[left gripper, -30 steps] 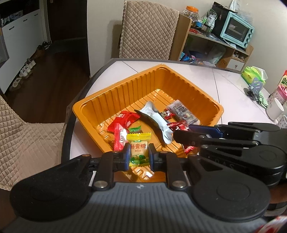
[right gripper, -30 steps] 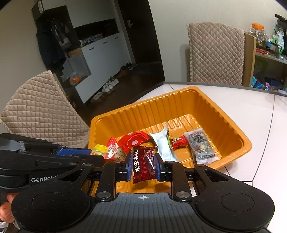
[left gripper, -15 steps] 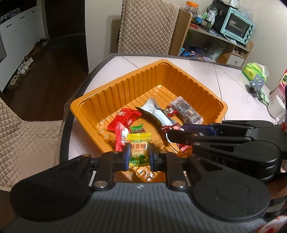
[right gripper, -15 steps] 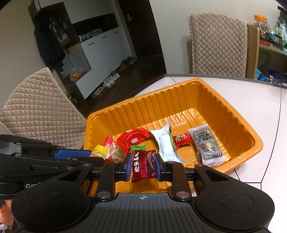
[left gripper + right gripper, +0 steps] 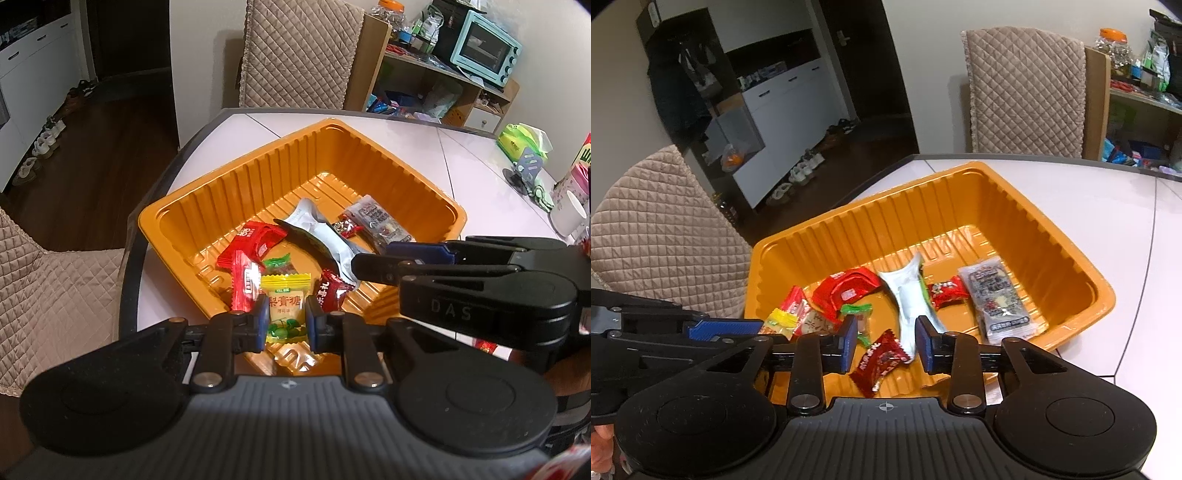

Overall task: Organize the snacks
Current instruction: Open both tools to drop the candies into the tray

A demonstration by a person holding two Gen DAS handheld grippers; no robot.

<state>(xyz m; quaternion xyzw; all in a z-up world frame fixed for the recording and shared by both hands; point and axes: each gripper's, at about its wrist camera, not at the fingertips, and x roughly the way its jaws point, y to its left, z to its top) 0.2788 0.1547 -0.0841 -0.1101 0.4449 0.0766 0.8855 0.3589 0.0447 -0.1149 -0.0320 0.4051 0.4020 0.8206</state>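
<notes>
An orange tray [image 5: 236,184] [image 5: 1082,273] on the white table holds several snack packets. My left gripper [image 5: 286,319] is shut on a yellow-green candy packet [image 5: 286,308] above the tray's near edge. My right gripper [image 5: 886,341] is open over the tray; a dark red candy packet [image 5: 879,363] lies tilted just below its jaws, free of them. That red packet also shows in the left wrist view [image 5: 330,295]. In the tray are red packets [image 5: 849,291], a silver pouch [image 5: 908,299] and a clear grey packet [image 5: 995,299].
Quilted chairs stand at the far side [image 5: 295,55] and the left [image 5: 661,236]. A shelf with a teal oven [image 5: 484,59] is behind. A white cup [image 5: 567,216] and a green pack [image 5: 521,142] sit on the table at right.
My right gripper has opened and let go of the dark red candy packet, which has dropped into the tray. My left gripper still holds the yellow-green packet.
</notes>
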